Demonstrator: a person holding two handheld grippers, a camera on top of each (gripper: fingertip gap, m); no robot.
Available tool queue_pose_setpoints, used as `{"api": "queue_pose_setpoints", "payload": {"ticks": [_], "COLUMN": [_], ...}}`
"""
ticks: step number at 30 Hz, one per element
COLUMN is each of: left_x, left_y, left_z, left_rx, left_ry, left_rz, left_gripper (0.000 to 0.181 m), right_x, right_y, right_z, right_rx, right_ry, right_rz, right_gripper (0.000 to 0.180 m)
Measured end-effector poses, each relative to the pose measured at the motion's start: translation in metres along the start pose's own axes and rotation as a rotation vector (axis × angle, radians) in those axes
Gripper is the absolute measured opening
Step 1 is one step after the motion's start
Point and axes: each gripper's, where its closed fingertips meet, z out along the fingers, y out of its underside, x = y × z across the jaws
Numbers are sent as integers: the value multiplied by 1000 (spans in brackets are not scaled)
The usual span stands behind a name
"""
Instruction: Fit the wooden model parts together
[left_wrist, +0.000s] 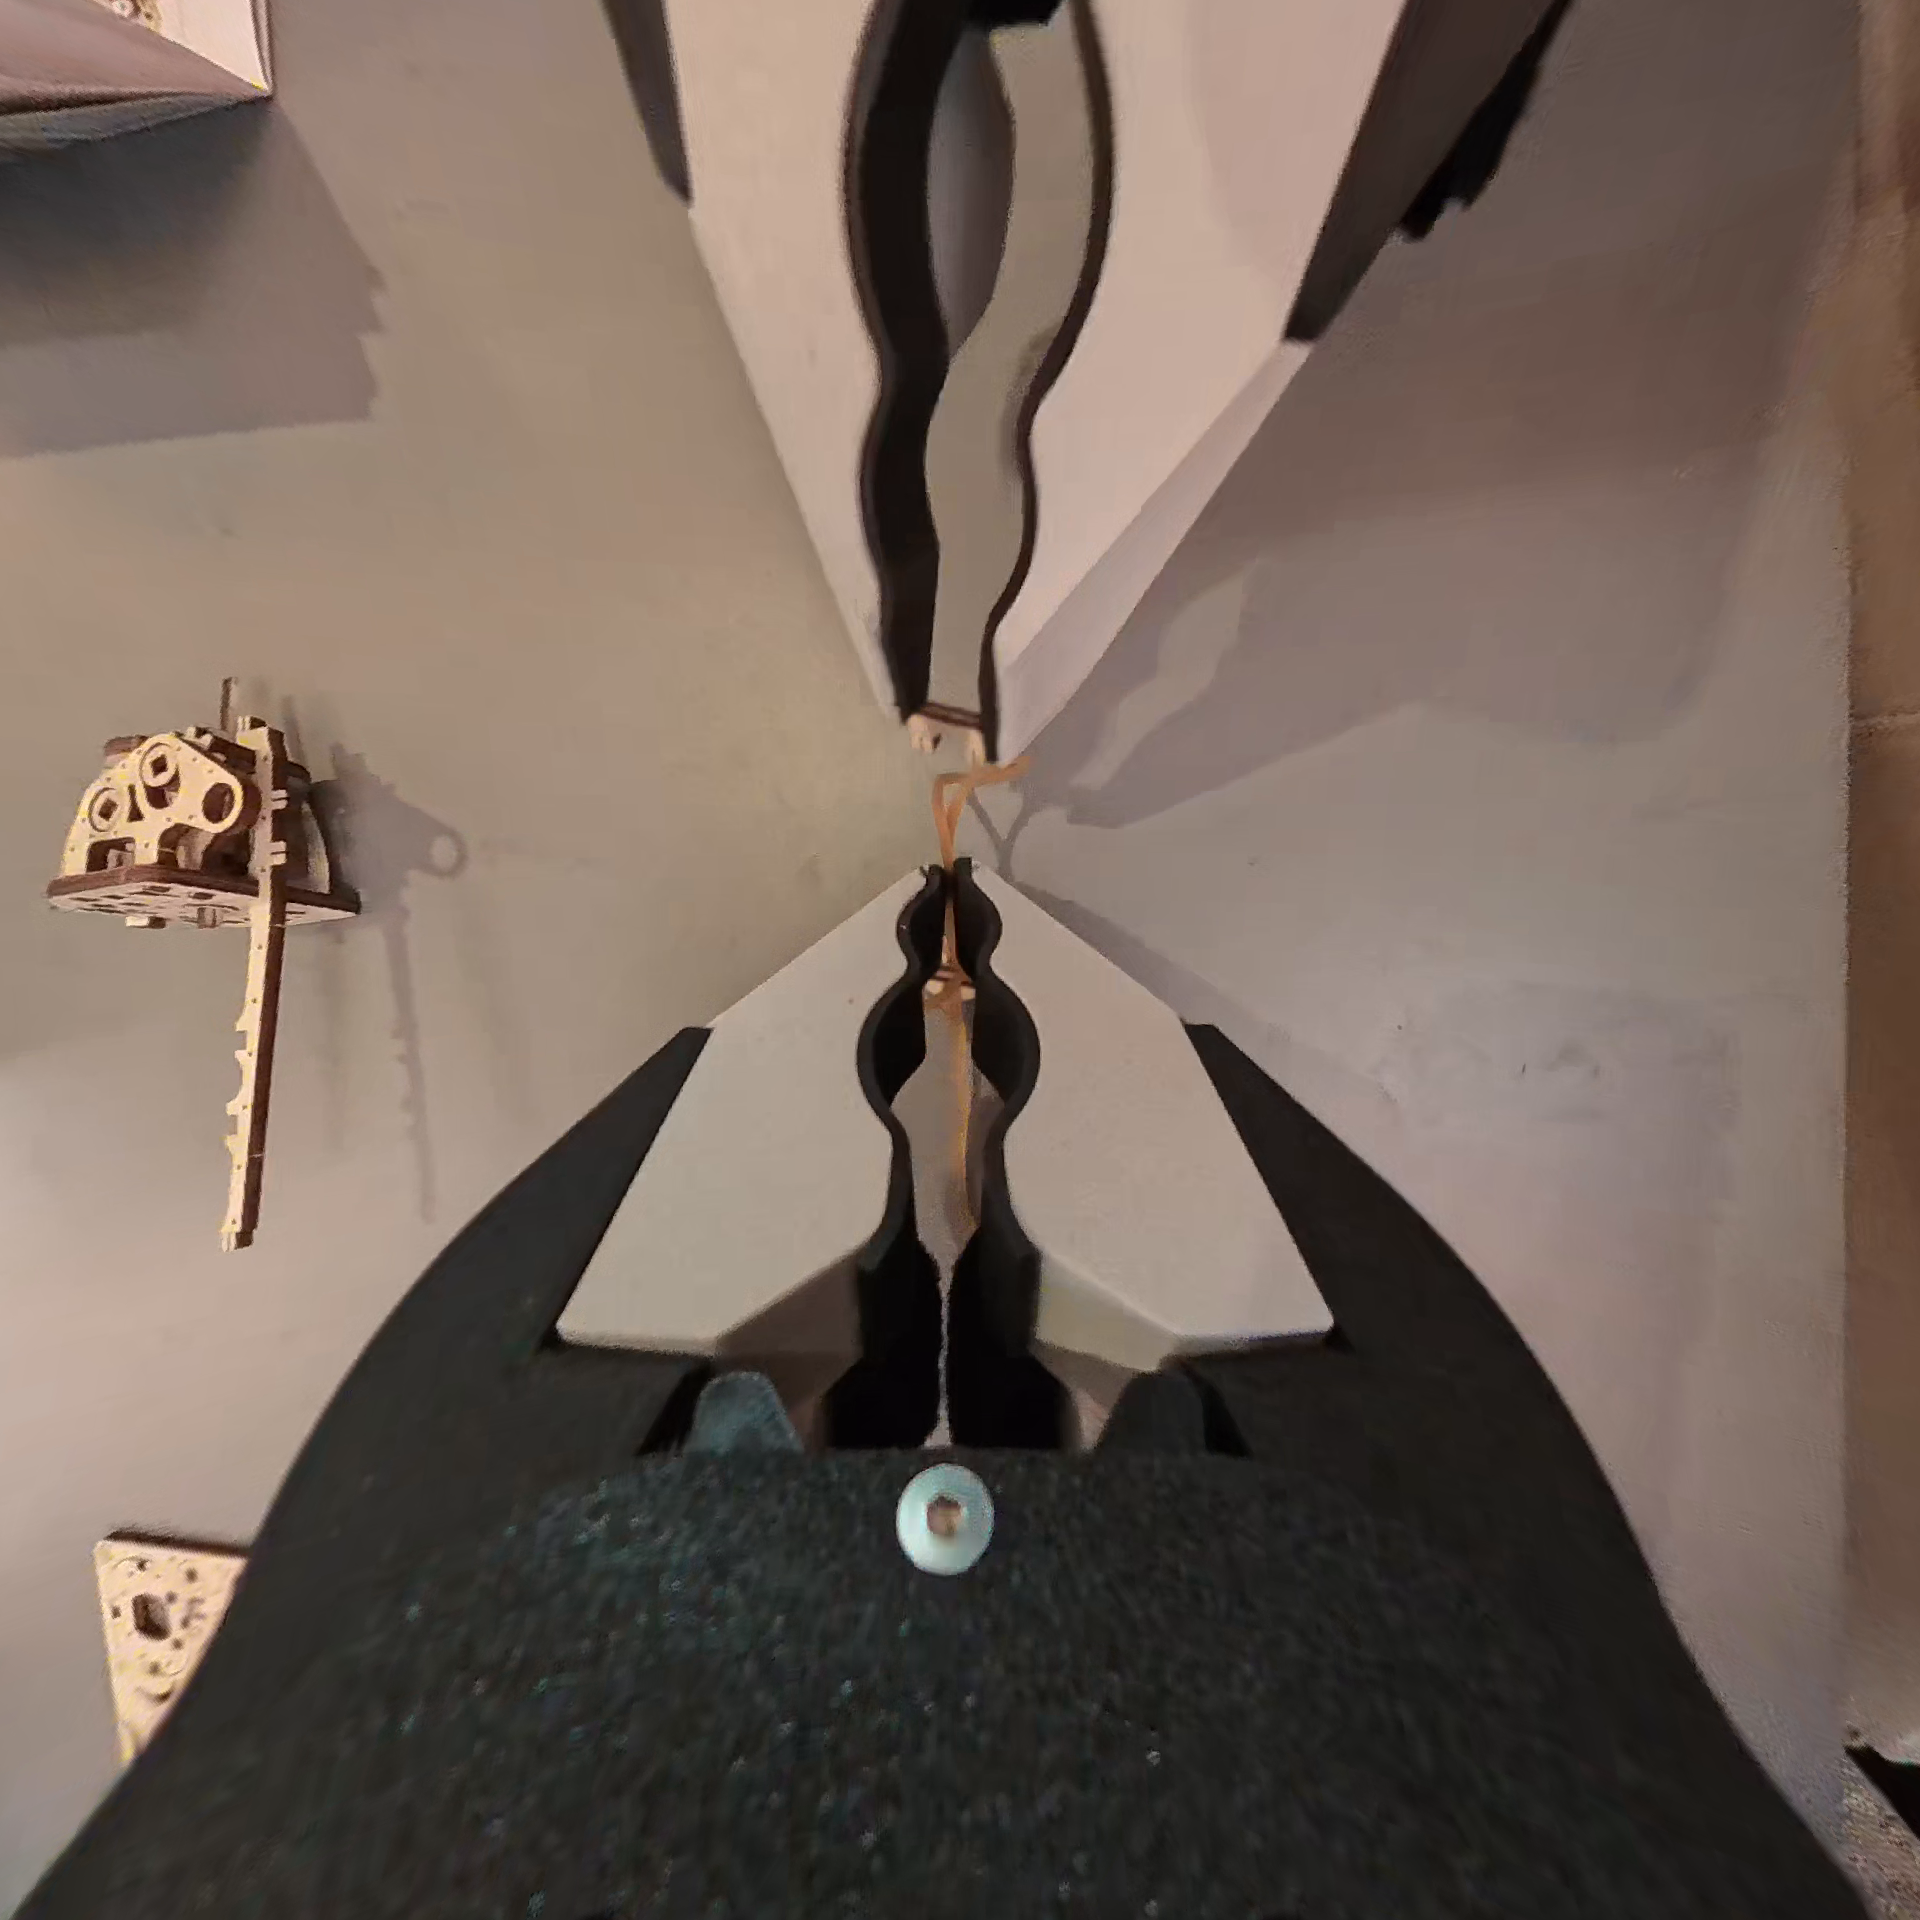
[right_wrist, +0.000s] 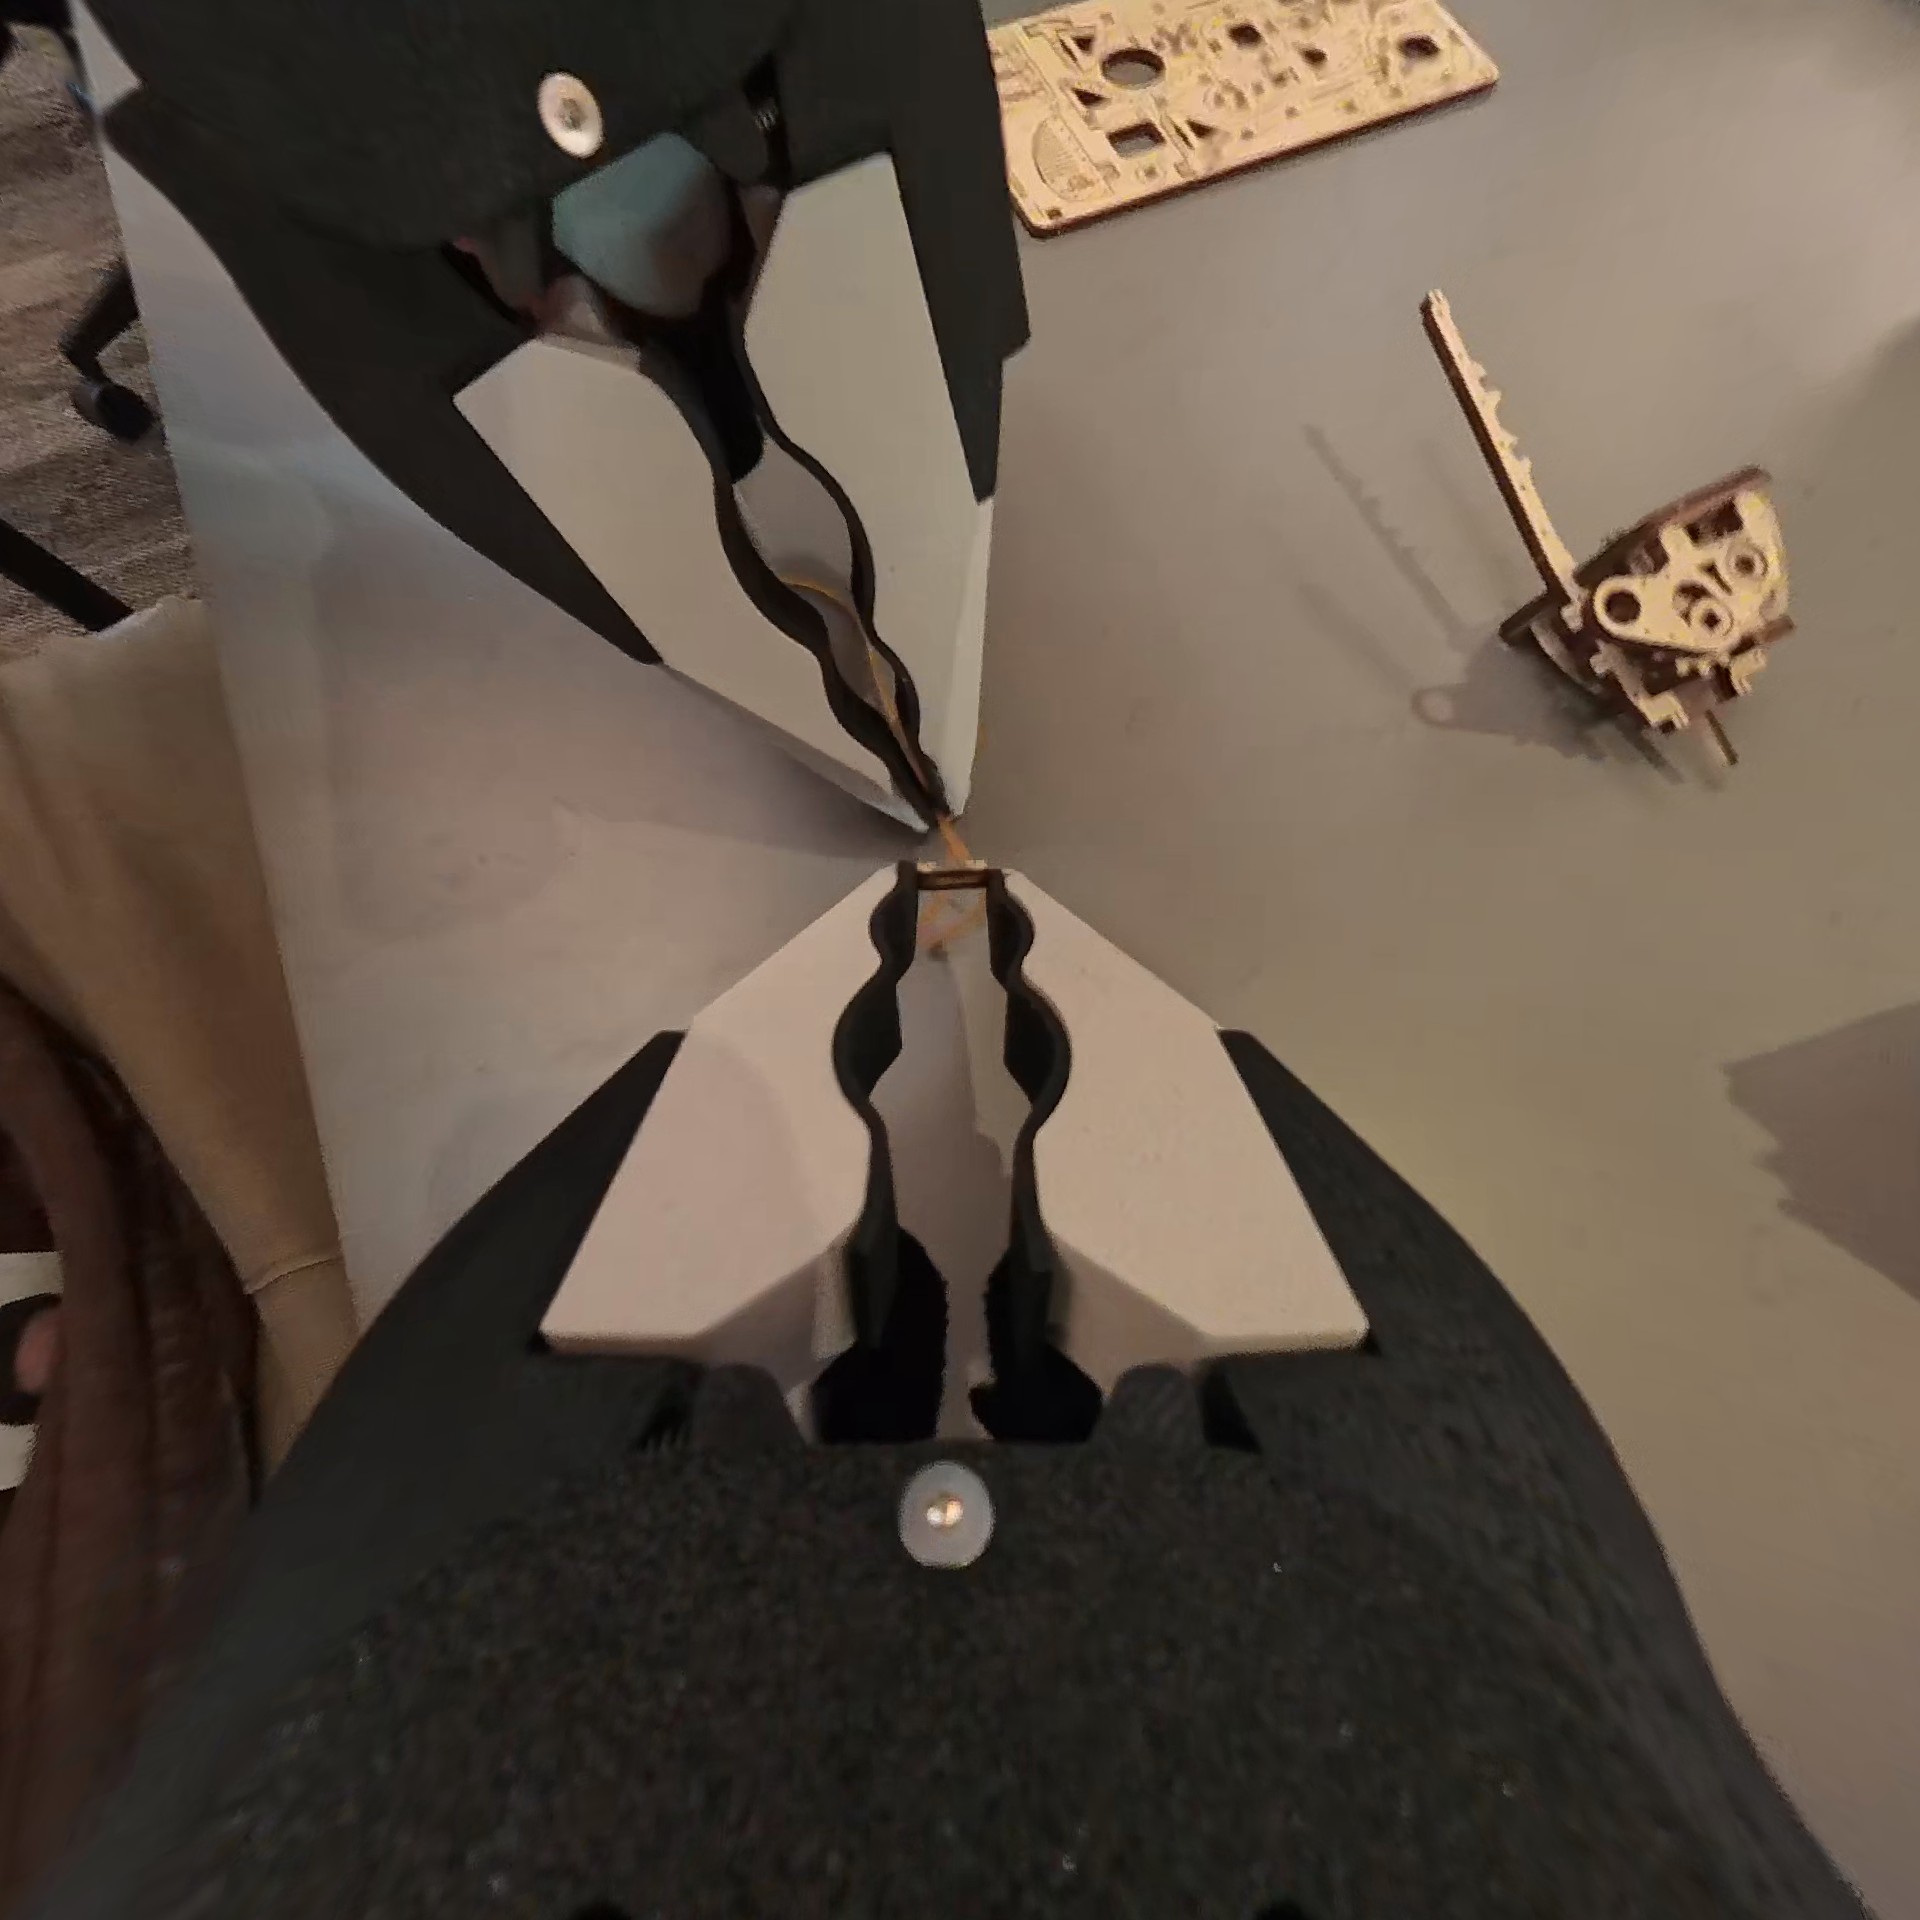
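My left gripper (left_wrist: 951, 871) is shut on a thin tan rubber band (left_wrist: 964, 805) that runs back between its pads and loops out past the tips. My right gripper (right_wrist: 958, 875) is shut on a small wooden part (right_wrist: 957, 879), which also shows in the left wrist view (left_wrist: 943, 727). The two grippers meet tip to tip above the grey table (left_wrist: 1455, 935), and the band (right_wrist: 948, 831) bridges the short gap to the part. The right gripper (left_wrist: 948, 717) enters from the top of the left wrist view, the left gripper (right_wrist: 935, 808) from the top of the right wrist view.
A partly built wooden model (left_wrist: 197, 831) with a long toothed strip stands on the table, also in the right wrist view (right_wrist: 1662, 613). A flat wooden parts sheet (right_wrist: 1236, 104) lies behind it. A box corner (left_wrist: 125, 62) is at the far left. The table edge (left_wrist: 1855, 935) is close by. The tips of both grippers are at nearly the same place.
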Motion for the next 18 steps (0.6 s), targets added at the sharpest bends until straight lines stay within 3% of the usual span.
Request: {"api": "queue_pose_setpoints", "payload": {"ticks": [18], "left_x": [2], "left_y": [8], "left_z": [-6], "left_rx": [-38], "left_ry": [17], "left_rz": [76], "left_gripper": [0], "right_x": [-7], "right_y": [0], "right_z": [30], "right_rx": [-17], "right_ry": [-21], "right_rz": [-108], "right_gripper": [13]}}
